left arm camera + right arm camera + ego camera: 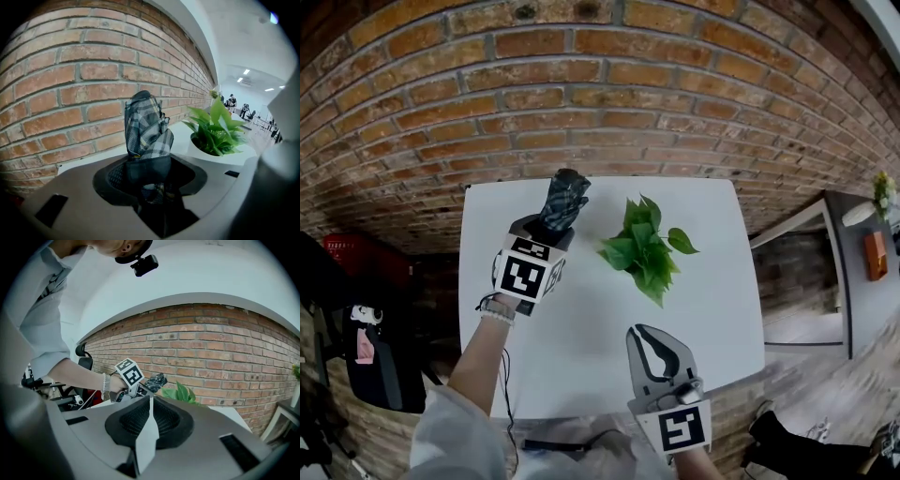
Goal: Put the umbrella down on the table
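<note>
Head view: left gripper (553,227) holds the folded plaid umbrella (565,199) over the far left part of the white table (712,309), near the brick wall (581,84). The potted plant (645,248) sits just to its right.

Left gripper view: jaws stand fairly wide, clamped on the umbrella's lower end. The rest of it sticks out ahead, tilted up, apparently clear of the table.

Right gripper (637,333): tips together, nothing held, low over the near edge, well apart from the umbrella.

Step in hand, as I judge it: lowering to set down.
- Tip the umbrella toward flat so its whole length meets bare table.
- Keep left of the plant's leaves and short of the far edge.
- Open the jaws only once the table carries the weight, since a rolled bundle may roll.
</note>
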Motion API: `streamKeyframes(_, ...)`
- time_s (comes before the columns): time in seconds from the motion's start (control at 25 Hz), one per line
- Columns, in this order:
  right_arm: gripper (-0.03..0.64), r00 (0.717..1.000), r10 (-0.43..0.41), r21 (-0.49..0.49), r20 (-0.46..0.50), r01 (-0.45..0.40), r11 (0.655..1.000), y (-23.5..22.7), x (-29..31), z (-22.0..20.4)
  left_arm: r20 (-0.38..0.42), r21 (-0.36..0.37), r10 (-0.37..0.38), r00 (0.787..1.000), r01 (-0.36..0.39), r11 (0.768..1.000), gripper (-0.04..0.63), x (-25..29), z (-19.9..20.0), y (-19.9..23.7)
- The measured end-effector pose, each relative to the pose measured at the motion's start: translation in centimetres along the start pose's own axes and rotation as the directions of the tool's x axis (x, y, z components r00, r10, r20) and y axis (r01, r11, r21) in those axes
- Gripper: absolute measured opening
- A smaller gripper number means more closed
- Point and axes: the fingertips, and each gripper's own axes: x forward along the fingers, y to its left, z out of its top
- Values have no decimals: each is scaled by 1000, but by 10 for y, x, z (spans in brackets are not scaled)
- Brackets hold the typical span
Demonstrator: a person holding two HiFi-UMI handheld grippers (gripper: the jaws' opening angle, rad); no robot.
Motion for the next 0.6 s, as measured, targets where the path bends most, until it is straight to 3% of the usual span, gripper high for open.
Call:
streamKeyframes(0.36, 54, 1000, -4, 16, -13, 5, 1000, 0, 19, -7, -102, -31, -7, 995, 4, 1000, 224, 64, -14, 20)
streamKeyframes(0.6, 54, 999, -14, 21, -34, 15, 1000, -2, 23, -15, -234, -46, -33, 972, 23, 999, 225, 104, -33, 24)
